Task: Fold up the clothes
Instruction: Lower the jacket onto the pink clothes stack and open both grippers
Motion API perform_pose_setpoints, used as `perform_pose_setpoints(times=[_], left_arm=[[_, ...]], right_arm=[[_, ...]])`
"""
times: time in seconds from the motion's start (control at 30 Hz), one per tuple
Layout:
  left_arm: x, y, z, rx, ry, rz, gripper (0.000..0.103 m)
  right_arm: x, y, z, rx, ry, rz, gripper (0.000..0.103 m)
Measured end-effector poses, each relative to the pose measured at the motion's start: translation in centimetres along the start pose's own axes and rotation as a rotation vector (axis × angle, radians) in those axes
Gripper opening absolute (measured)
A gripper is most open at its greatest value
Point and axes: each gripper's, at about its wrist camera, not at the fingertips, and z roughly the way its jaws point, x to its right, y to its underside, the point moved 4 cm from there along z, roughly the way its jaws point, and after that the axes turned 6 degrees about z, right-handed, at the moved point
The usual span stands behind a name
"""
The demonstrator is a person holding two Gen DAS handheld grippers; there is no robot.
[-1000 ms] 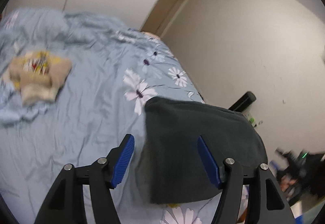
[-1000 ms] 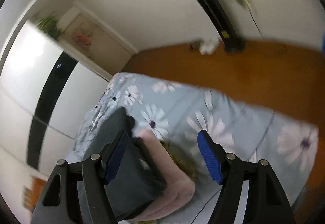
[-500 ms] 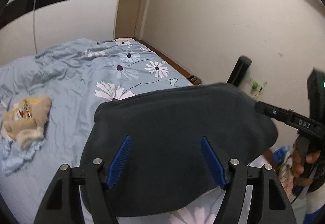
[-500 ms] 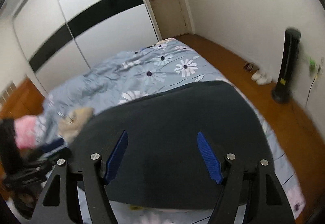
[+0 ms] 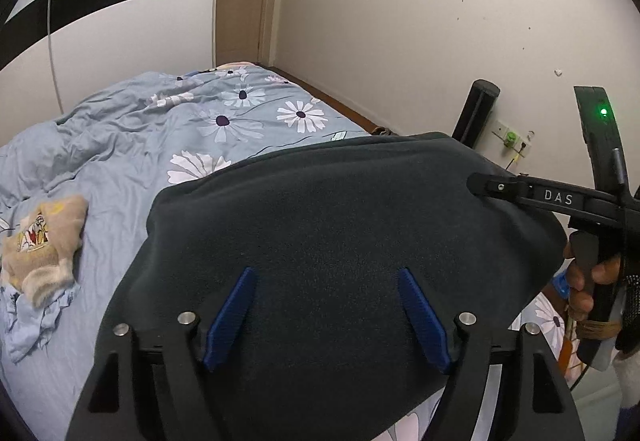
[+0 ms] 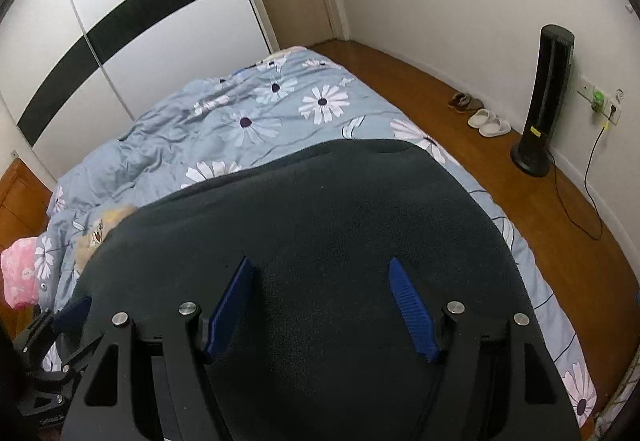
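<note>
Dark fleece garment (image 5: 344, 237) lies spread on the bed (image 5: 132, 161) right under and ahead of both my tools, its far hem reaching toward the daisy-print cover beyond my fingertips. It looks laid flat and wide so that a clean fold line can be picked; that is my reading, not something shown.

My left gripper (image 5: 326, 313) hangs over the near part of the cloth with its jaws apart, blue pads (image 5: 232, 315) straddling bare fleece and pinching nothing. My right gripper (image 6: 320, 305) does the same from the other side, jaws apart, with the cloth between the pads but not caught. Both tools point forward and downward along the garment, roughly side by side. In the left view my right hand (image 5: 584, 277) shows off to the right of my jaws, wrapped round its handle, with that tool's finger lying at the garment's right edge; whether it touches the cloth I cannot tell.

Well to the left of my left jaws sits a beige printed garment (image 5: 40, 241), crumpled on the bed, and in the right view a pink bundle (image 6: 20, 269) lies further left still. I judge the next step is to close on a hem.
</note>
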Motion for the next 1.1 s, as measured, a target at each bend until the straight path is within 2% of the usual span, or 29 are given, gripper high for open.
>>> perform_pose_setpoints(times=[0.17,0.3,0.4,0.73,0.9,1.03,1.1], left_arm=[[0.0,-0.3,-0.2,-0.019,0.004,-0.001,0.079],[-0.2,-0.2,-1.7,-0.001,-0.016,-0.005,0.079],[-0.7,0.4,-2.6,0.013,-0.031,-0.024,0.079],[-1.1,2.4,-2.7,-0.012,-0.035,-0.049,0.079],[-0.9,3.1,-3.5,-0.011,-0.023,-0.069,0.080],[-0.6,4.2,-4.2,-0.003,0.000,-0.089,0.087],[-0.5,4.8,-4.6,0.006,0.006,-0.094,0.095]], right_arm=[[-0.3,-0.1,0.1,-0.020,0.004,-0.003,0.073],[-1.3,0.2,-2.5,0.019,-0.020,-0.003,0.073],[-1.9,1.4,-4.3,0.045,-0.029,-0.017,0.073],[-1.9,5.3,-4.9,0.048,-0.011,-0.016,0.073],[-3.4,7.0,-7.0,0.079,-0.039,-0.025,0.073],[-5.1,9.1,-7.7,0.082,-0.037,-0.093,0.074],[-5.8,10.0,-7.8,0.075,-0.026,-0.125,0.076]])
